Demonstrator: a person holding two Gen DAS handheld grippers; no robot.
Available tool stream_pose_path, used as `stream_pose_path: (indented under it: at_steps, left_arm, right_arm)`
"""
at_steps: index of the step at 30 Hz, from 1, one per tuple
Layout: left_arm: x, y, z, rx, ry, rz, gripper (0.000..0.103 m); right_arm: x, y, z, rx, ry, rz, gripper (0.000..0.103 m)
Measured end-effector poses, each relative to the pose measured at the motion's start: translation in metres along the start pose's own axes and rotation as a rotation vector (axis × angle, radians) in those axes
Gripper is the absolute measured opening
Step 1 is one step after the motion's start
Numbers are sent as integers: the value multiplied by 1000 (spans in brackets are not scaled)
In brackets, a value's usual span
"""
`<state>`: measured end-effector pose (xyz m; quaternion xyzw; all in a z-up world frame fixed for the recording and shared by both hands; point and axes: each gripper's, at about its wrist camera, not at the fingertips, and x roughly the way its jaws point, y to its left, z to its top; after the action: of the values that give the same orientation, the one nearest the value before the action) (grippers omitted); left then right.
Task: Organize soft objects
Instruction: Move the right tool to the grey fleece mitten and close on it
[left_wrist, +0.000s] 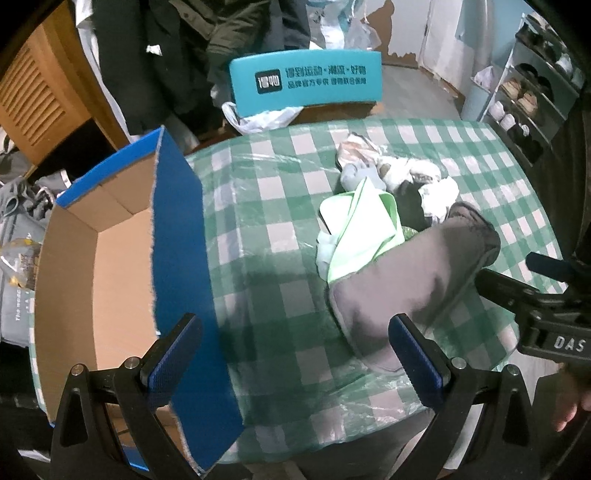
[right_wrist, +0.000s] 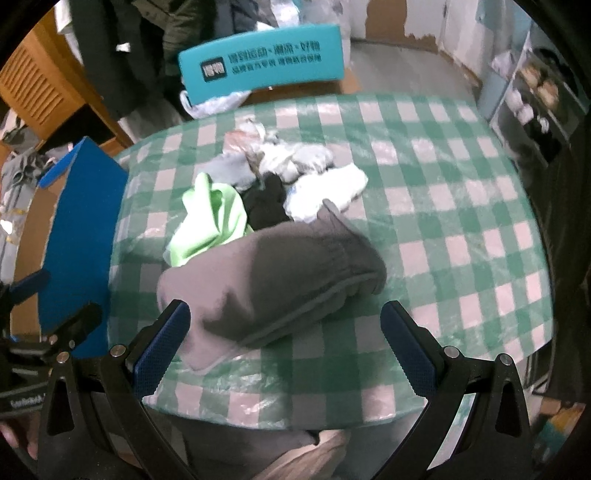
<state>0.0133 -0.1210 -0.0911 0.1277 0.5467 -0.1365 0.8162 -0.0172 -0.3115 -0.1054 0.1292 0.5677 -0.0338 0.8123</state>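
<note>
The right gripper (right_wrist: 284, 347) sits nearest the lens, its blue-padded jaws spread wide and holding nothing, with the near end of the grey fleece garment (right_wrist: 273, 280) lying between them on the table. The left gripper (left_wrist: 291, 362) is equally wide open and empty, poised between the garment's edge and the blue wall of the cardboard box (left_wrist: 177, 258). Behind the grey piece lie a light green cloth (right_wrist: 210, 225), something black (right_wrist: 267, 203) and a heap of white and grey socks (right_wrist: 295, 162), though blur makes the exact items uncertain. All rest on the green checked tablecloth (right_wrist: 443, 221). The box looks empty as far as its interior shows, so the sorting appears barely begun, with the whole pile left. A teal panel (left_wrist: 304, 79) beyond the table carries Chinese print; the right tool's body reads "DAS" (left_wrist: 569, 344).
</note>
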Motion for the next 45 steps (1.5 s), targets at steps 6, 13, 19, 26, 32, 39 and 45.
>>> stream_pose_path:
  at_steps: [6, 13, 19, 26, 32, 39, 45]
  left_arm:
    - [13, -7, 1, 9, 17, 1, 102]
    - [29, -11, 3, 11, 34, -2, 102]
    - [41, -10, 7, -5, 44, -9, 102]
    - [52, -10, 13, -12, 51, -12, 102]
    - [58, -8, 14, -17, 66, -19, 102]
    - [59, -6, 17, -25, 72, -28, 102]
    - [57, -5, 17, -21, 67, -29, 102]
  right_arm:
    - [25, -16, -1, 103, 64, 27, 101]
    - [43, -28, -1, 180, 97, 44, 101]
    - [53, -28, 1, 189, 100, 27, 101]
    - [65, -22, 5, 163, 106, 10, 101]
    - [72, -14, 8, 97, 91, -11, 87]
    - [64, -5, 11, 23, 60, -21, 48]
    - [51, -11, 10, 4, 61, -3, 27]
